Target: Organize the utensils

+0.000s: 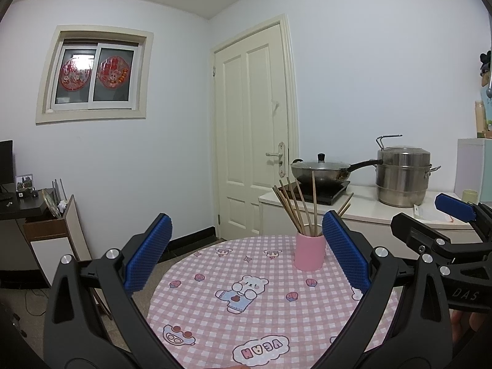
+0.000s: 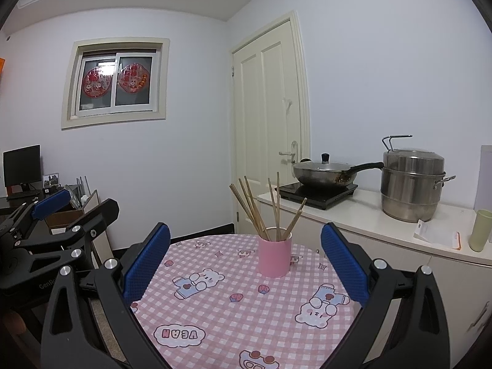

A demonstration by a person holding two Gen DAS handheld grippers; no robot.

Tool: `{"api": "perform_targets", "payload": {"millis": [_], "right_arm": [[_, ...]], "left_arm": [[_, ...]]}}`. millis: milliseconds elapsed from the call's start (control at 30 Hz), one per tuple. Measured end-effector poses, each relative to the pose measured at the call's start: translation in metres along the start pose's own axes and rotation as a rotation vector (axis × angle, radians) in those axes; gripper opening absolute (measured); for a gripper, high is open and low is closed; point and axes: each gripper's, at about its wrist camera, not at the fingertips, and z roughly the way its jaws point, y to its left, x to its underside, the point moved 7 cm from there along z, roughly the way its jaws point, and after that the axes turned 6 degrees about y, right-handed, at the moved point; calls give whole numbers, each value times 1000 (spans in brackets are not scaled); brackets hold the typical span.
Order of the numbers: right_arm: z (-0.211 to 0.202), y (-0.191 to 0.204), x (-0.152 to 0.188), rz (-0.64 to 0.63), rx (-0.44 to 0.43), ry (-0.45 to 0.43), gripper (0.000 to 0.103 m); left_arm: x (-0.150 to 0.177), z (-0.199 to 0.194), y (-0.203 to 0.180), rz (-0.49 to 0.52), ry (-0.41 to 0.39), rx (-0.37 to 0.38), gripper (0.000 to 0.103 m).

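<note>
A pink cup (image 1: 309, 252) stands upright at the far side of a round table with a pink checked cloth (image 1: 215, 316). Several wooden chopsticks (image 1: 295, 207) stand in it, fanned out. The cup also shows in the right wrist view (image 2: 274, 256) with the chopsticks (image 2: 261, 209). My left gripper (image 1: 246, 252) is open and empty, held above the table short of the cup. My right gripper (image 2: 246, 255) is open and empty, also short of the cup. Each gripper shows at the edge of the other's view.
A white counter (image 2: 384, 224) stands right of the table with a hob, a lidded wok (image 2: 326, 173), a steel steamer pot (image 2: 412, 184), a green cup (image 2: 479, 230) and papers. A door (image 2: 270, 123) is behind. A desk with a monitor (image 2: 21, 166) stands at the left.
</note>
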Motion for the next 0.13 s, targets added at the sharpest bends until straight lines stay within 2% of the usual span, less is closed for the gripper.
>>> {"api": "perform_targets", "payload": {"millis": [133], "right_arm": [[11, -4, 5, 7, 2, 24, 95]], "left_arm": [[6, 12, -1, 6, 31, 0, 96]]}}
